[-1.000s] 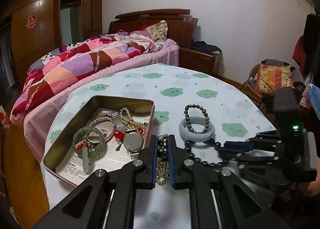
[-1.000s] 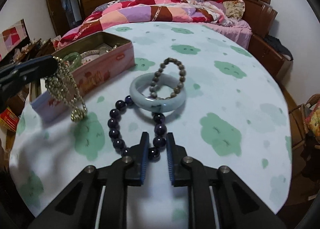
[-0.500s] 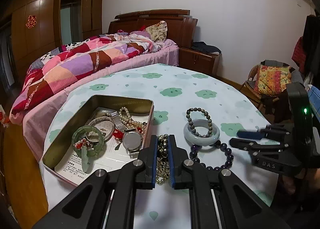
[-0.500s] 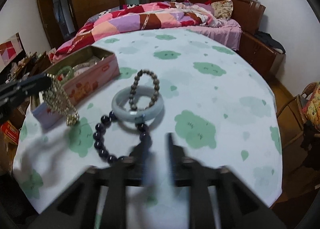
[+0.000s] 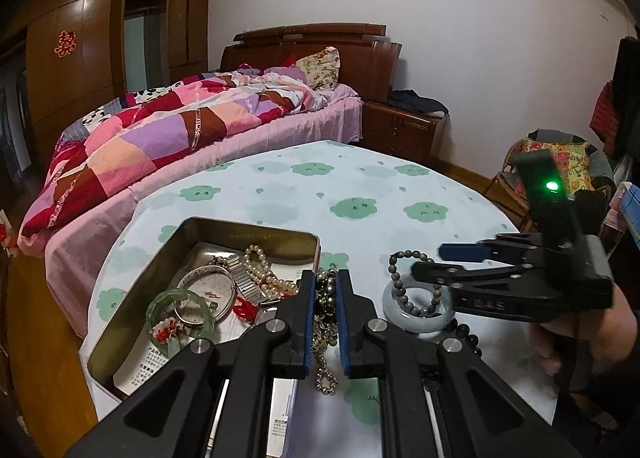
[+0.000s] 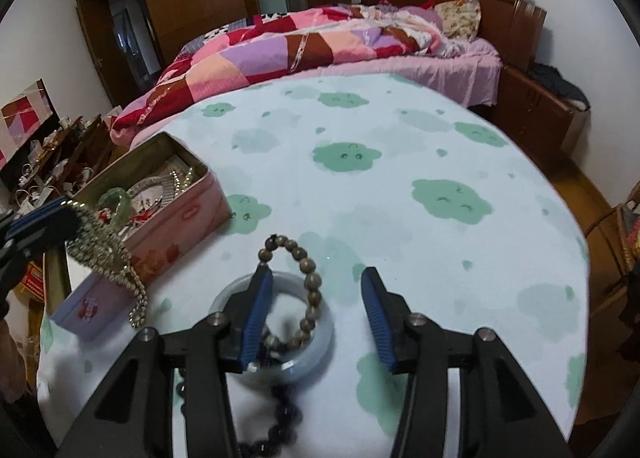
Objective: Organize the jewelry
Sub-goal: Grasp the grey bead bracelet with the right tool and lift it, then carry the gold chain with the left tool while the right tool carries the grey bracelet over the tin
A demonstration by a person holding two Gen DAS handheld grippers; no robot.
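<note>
My left gripper is shut on a metal bead necklace that hangs from it beside the open tin box; the necklace also shows in the right wrist view. The tin holds a watch, a green bangle and pearls. My right gripper is open and empty over a pale jade bangle with a brown bead bracelet lying across it. A dark bead bracelet lies just below them.
The round table has a white cloth with green clouds. The tin's lid lies under the box at the table's left edge. A bed stands behind the table, a chair with a cushion at the right.
My right gripper has let go of the dark bead bracelet, opened wide and moved forward over the jade bangle. My left gripper has kept hold of the necklace and moved slightly toward the tin.
</note>
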